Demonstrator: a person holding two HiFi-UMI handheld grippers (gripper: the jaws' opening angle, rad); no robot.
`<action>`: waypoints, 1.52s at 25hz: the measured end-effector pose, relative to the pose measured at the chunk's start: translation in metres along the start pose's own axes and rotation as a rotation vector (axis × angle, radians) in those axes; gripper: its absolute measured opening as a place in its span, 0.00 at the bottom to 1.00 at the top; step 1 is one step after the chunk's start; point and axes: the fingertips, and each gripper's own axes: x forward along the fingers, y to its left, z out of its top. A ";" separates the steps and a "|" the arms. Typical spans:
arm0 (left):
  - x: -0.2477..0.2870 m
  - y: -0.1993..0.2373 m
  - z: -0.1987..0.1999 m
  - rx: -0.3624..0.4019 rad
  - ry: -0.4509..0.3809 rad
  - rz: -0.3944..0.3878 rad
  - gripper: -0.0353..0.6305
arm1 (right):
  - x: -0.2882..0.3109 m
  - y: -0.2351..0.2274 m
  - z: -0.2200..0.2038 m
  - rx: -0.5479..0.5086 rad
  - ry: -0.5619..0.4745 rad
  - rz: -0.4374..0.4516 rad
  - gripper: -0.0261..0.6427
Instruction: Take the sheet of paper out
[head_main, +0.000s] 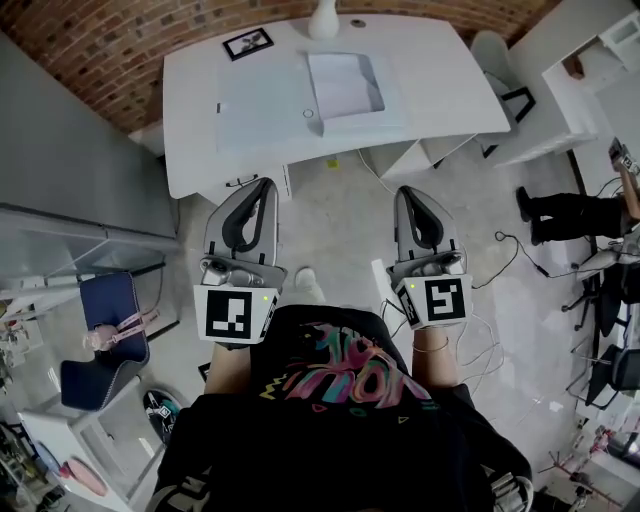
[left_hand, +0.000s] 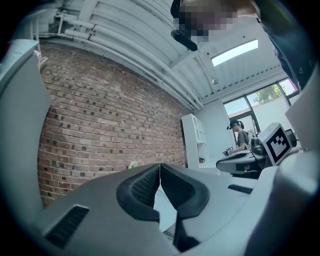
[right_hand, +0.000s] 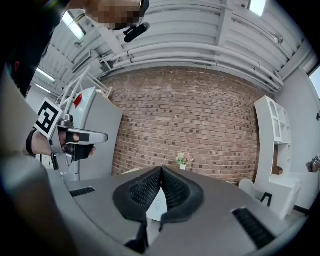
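Observation:
The white sheet of paper (head_main: 345, 83) lies on a white table (head_main: 200, 150) at the far side, with what looks like a clear plastic sleeve (head_main: 262, 105) around or under it. I stand on the floor short of the table. My left gripper (head_main: 268, 183) (left_hand: 160, 165) is shut and empty, pointing level at the table. To its right, my right gripper (head_main: 404, 190) (right_hand: 161, 169) is likewise shut with nothing between its fingers. Both are well apart from the paper. The table top shows only as a sliver past the jaws in the two gripper views.
A small framed picture (head_main: 247, 42) and a white vase (head_main: 322, 20) (right_hand: 183, 161) stand at the table's back, before a brick wall (right_hand: 200, 120). A white chair (head_main: 495, 55) is at the table's right. A blue chair (head_main: 105, 335) stands at left. Another person's legs (head_main: 560, 215) and cables are at right.

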 end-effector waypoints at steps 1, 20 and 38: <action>0.006 0.006 -0.003 0.010 0.008 -0.008 0.09 | 0.008 -0.002 0.001 0.006 -0.001 -0.008 0.07; 0.153 0.057 -0.056 -0.002 0.072 -0.007 0.09 | 0.146 -0.084 -0.037 0.056 0.036 -0.011 0.07; 0.399 0.101 -0.049 0.032 0.069 0.158 0.09 | 0.366 -0.236 -0.032 0.012 0.033 0.244 0.07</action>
